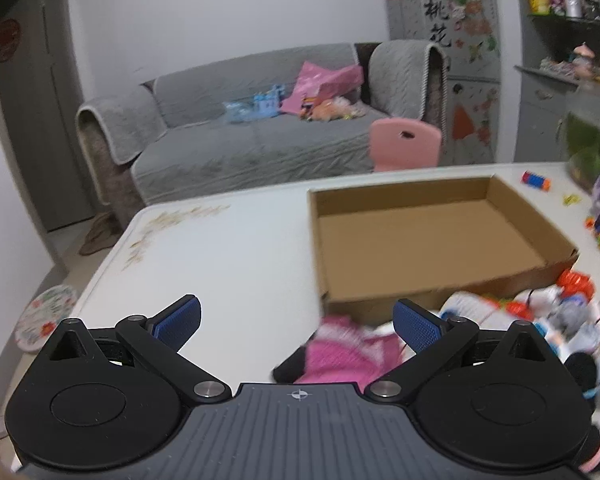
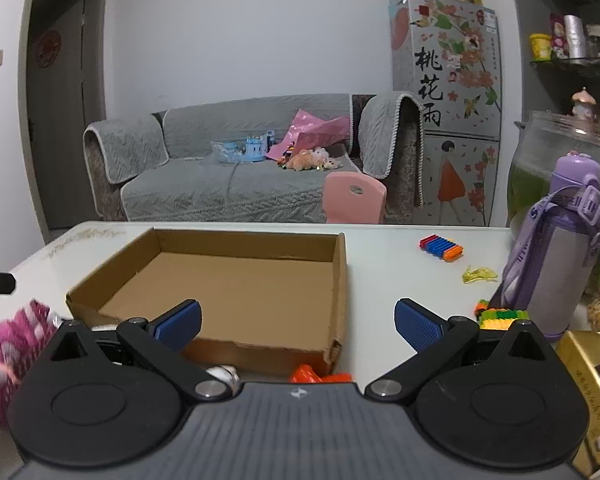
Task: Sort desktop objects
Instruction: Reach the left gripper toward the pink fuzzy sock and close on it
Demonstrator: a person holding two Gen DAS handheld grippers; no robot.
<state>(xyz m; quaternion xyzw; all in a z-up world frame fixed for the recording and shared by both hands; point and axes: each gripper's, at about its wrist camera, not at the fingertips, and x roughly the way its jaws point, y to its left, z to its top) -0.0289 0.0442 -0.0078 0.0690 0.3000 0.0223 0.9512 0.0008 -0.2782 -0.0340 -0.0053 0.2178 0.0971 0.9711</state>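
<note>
Looking across a white table [image 2: 384,264] in a small living room: grey sofa [image 2: 228,176] against the back wall with toys and a pink bag on it, a pink kid's chair [image 2: 354,198] tucked at the table's far edge, a fridge [image 2: 456,120] covered in flower stickers, and a dark door [image 2: 60,112] off to the left.

Both tools are spread wide with nothing between the pads. The left gripper [image 1: 296,322] hovers over the near table edge, the right gripper [image 2: 298,322] just in front of the cardboard box [image 2: 228,280], which sits open and bare inside, mid-table.

What each camera gets that the other doesn't:
- Left wrist view shows the pile of stuff to sort: a pink cloth thing [image 1: 340,354] right under the gripper, plus a blurry heap of white and orange odds and ends [image 1: 540,312] by the box's near corner. Also a patterned plate-like thing [image 1: 46,316] down on the floor.
- Right wrist view shows the right end of the table: a purple water bottle [image 2: 556,248], a strip of coloured blocks [image 2: 442,247], a yellow clip [image 2: 478,274], and a gold tin [image 2: 592,380] at the near corner. An orange toy [image 2: 312,374] pokes out just beside the box's front wall.
</note>
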